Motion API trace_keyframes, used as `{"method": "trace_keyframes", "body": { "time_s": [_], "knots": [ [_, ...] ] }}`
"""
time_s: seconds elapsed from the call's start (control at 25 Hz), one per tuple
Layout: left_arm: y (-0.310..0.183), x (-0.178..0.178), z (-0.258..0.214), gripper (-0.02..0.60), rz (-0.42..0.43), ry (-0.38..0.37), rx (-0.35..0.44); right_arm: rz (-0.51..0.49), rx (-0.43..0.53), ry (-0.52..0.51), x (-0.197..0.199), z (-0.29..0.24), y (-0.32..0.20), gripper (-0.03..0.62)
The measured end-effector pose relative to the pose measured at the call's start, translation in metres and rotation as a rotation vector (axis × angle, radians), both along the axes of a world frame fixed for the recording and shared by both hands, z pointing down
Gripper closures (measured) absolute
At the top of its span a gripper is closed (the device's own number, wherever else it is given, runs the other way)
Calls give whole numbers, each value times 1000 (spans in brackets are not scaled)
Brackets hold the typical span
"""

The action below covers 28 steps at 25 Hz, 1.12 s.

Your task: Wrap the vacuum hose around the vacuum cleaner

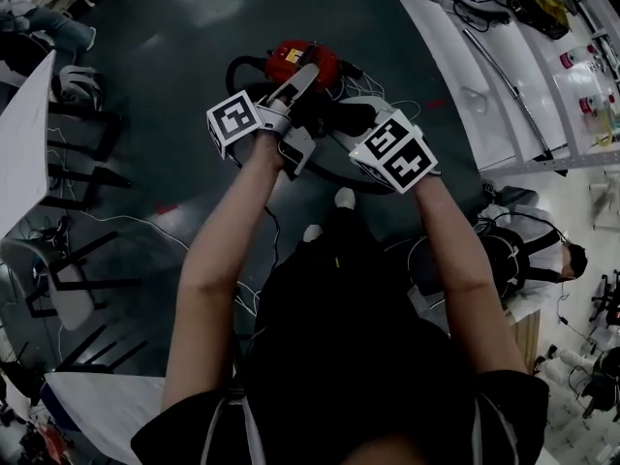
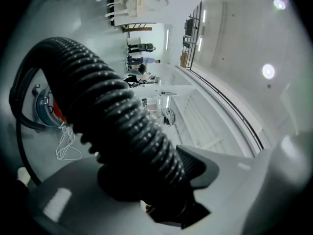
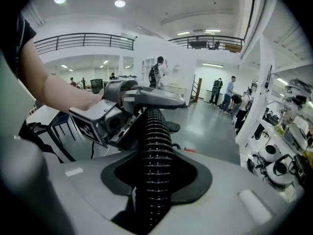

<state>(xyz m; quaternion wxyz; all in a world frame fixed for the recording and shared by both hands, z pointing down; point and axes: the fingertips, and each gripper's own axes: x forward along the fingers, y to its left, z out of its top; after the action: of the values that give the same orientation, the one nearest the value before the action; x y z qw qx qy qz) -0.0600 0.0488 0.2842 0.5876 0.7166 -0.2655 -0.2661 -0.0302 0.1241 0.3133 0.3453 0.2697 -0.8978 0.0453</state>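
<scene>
Black ribbed vacuum hose (image 3: 154, 146) runs lengthwise from one gripper to the other, on the person's side of the red vacuum cleaner (image 1: 295, 61) on the floor (image 1: 174, 85). The right gripper (image 3: 156, 180) clamps it. The left gripper (image 2: 146, 180) has its jaws slack around it, and beyond them the hose arches toward the vacuum cleaner.

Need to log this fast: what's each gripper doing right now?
Left gripper: open, vacuum hose lying between its jaws, apparently unclamped.
Right gripper: closed on the same vacuum hose.
</scene>
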Motion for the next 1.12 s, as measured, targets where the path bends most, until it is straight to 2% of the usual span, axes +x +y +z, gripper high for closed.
{"method": "trace_keyframes", "body": {
  "time_s": [0.08, 0.24, 0.36, 0.44, 0.48, 0.52, 0.6, 0.72, 0.8, 0.92, 1.12],
  "knots": [
    [-6, 0, -1, 362, -6, 27, 9, -25, 15, 6, 0, -2, -10, 445],
    [-11, 14, -3, 292, 59, -3, 90, -53, 26, 14, 9, -4, -31, 445],
    [-19, 14, 1, 270, 58, -9, 111, -47, 20, 9, 20, -4, -54, 446],
    [-25, 13, 10, 270, 62, -41, 111, -41, 0, 6, 30, -2, -68, 446],
    [-25, 14, 15, 270, 80, -79, 117, -42, -11, 10, 34, 0, -73, 447],
    [-23, 15, 20, 270, 108, -139, 132, -45, -20, 16, 37, 1, -78, 447],
    [-20, 20, 29, 272, 178, -313, 191, -52, -28, 24, 40, 3, -89, 446],
    [-15, 30, 36, 284, 289, -605, 326, -55, -33, 31, 46, 5, -107, 445],
    [-16, 34, 38, 295, 336, -763, 407, -63, -35, 44, 50, 8, -116, 445],
    [-28, 30, 37, 316, 322, -915, 481, -78, -46, 53, 51, 12, -128, 445],
    [-57, 15, 25, 328, 215, -1084, 550, -102, -87, 46, 52, 21, -144, 445]
  ]
}}
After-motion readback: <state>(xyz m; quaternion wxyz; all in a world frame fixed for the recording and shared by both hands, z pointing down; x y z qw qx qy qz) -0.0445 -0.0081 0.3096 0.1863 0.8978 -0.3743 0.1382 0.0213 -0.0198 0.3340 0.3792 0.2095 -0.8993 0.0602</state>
